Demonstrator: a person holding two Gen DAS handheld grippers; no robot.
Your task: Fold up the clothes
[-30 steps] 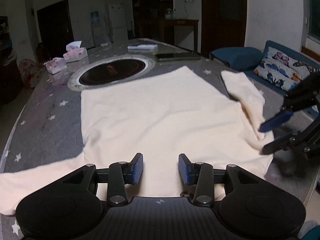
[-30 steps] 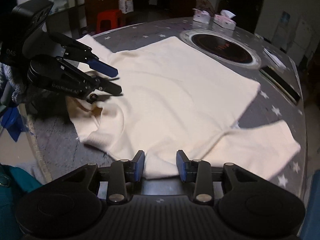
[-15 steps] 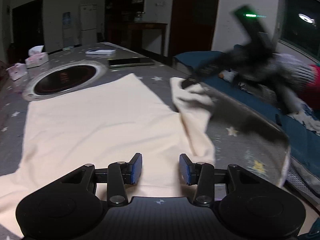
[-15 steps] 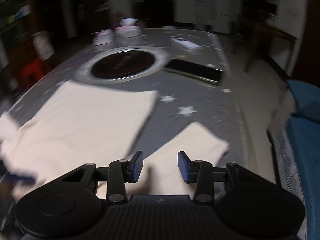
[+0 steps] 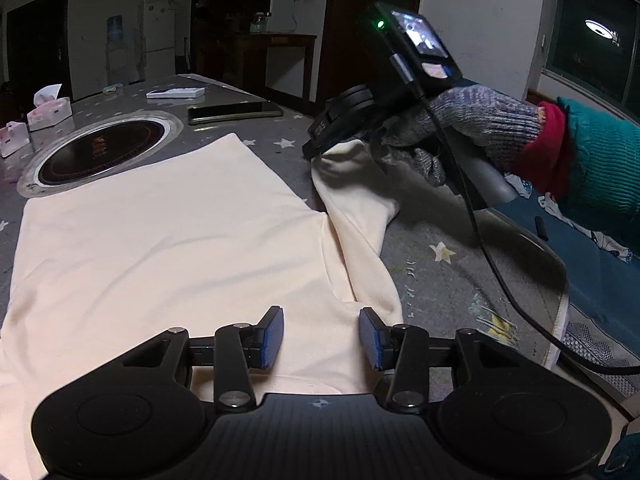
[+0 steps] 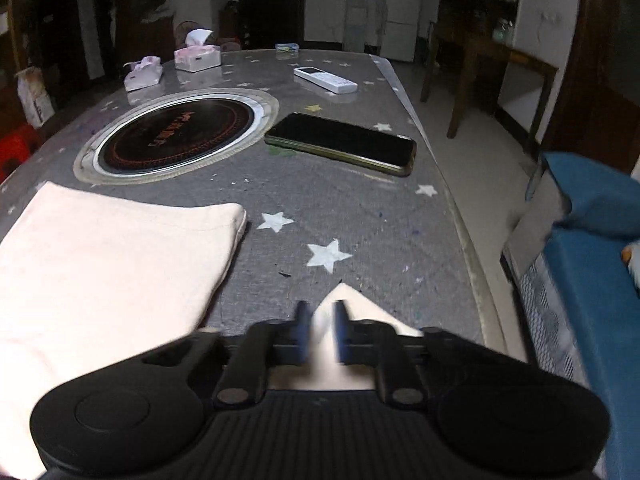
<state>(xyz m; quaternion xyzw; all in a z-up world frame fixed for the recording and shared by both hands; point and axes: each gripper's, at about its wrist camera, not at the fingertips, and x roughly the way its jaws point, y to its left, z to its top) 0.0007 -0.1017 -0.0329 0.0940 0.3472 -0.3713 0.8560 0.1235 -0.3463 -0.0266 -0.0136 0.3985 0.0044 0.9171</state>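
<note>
Shirt: we see the cream shirt [image 5: 160, 248] spread flat on the grey starred surface [image 5: 440, 280], its hem toward the round cooktop [image 5: 100, 152], its body filling the left and middle of the left wrist view.
Sleeve: the sleeve [image 5: 356, 216] on the right runs away from the body toward the far edge; its cuff end is lifted off the surface.
Right claw: our right claw [image 6: 320, 330] has just been closing, and its blue pads [image 6: 303, 330] pinch the sleeve's cuff between them; in the left wrist view its tip meets the raised cuff.
Right hand: a grey knit glove [image 5: 460, 128] grips the handle, with a red cuff and teal sleeve behind it.
Left claw: our left claw [image 5: 320, 338] hovers over the shirt's near edge, jaws about half apart, nothing between them that they press on.
Phone: a dark phone [image 6: 340, 144] lies just right of the cooktop, well beyond the shirt.
Remote: a white remote [image 6: 325, 79] lies farther back.
Tissue packs: two pink tissue packs [image 6: 196, 56] sit past the cooktop.
Sofa: a blue sofa [image 6: 592, 280] stands beside the surface on the right.
</note>
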